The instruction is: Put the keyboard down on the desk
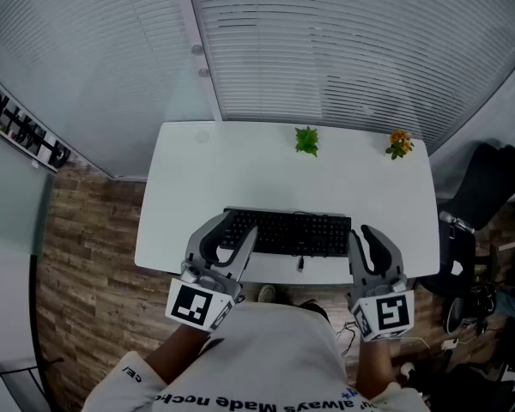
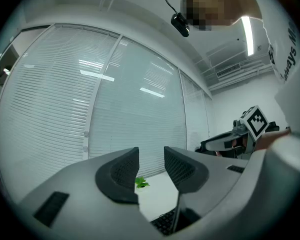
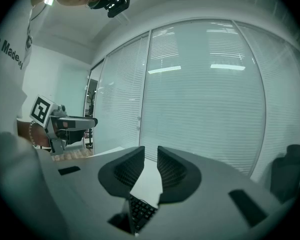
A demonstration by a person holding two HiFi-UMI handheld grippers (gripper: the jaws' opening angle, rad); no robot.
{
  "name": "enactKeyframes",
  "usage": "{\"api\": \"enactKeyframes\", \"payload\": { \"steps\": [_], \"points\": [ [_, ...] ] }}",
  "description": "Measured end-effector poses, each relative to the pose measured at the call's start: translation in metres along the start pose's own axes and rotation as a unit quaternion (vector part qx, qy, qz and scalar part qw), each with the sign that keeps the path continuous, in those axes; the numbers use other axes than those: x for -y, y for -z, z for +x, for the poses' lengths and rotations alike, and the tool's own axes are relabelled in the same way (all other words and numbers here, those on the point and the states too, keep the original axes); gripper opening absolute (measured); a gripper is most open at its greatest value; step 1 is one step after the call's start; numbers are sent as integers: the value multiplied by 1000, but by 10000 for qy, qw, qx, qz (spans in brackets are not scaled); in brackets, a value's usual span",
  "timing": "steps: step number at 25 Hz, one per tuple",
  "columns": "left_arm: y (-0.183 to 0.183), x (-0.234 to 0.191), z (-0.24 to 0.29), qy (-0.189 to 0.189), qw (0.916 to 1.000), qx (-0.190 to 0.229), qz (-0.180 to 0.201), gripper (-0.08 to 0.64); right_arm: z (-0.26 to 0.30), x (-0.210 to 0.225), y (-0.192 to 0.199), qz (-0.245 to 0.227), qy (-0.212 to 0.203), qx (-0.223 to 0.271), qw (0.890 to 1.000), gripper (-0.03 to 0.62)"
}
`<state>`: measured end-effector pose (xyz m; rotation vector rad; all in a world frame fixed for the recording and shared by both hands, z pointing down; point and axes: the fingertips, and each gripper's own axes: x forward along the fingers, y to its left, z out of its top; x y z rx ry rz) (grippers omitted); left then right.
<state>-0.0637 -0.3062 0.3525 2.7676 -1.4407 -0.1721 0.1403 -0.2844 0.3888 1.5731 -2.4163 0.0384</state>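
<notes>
Evenly lit, cool cast, ceiling strip light [image 2: 248, 35] reflecting off the blinds [image 3: 205, 99], heavy fisheye with black corners in both gripper views.

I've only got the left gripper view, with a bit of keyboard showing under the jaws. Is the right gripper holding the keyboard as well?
Observer: Yes, the right gripper is shut on the keyboard's right end.
Operator: Where is it over the desk?
Observer: Near the front edge, about centred across it.
Operator: Anything out there besides the green plant?
Observer: A small orange-flowered plant at the far right corner, apart from the keyboard.
</notes>
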Motion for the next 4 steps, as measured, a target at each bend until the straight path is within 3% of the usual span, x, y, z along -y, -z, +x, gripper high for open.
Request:
{"api": "enactKeyframes", "payload": {
  "steps": [4],
  "points": [
    [3, 0, 2, 0, 10000, -19, -7, 179, 1, 2, 3, -15, 26, -15, 10000, 87]
  ]
}}
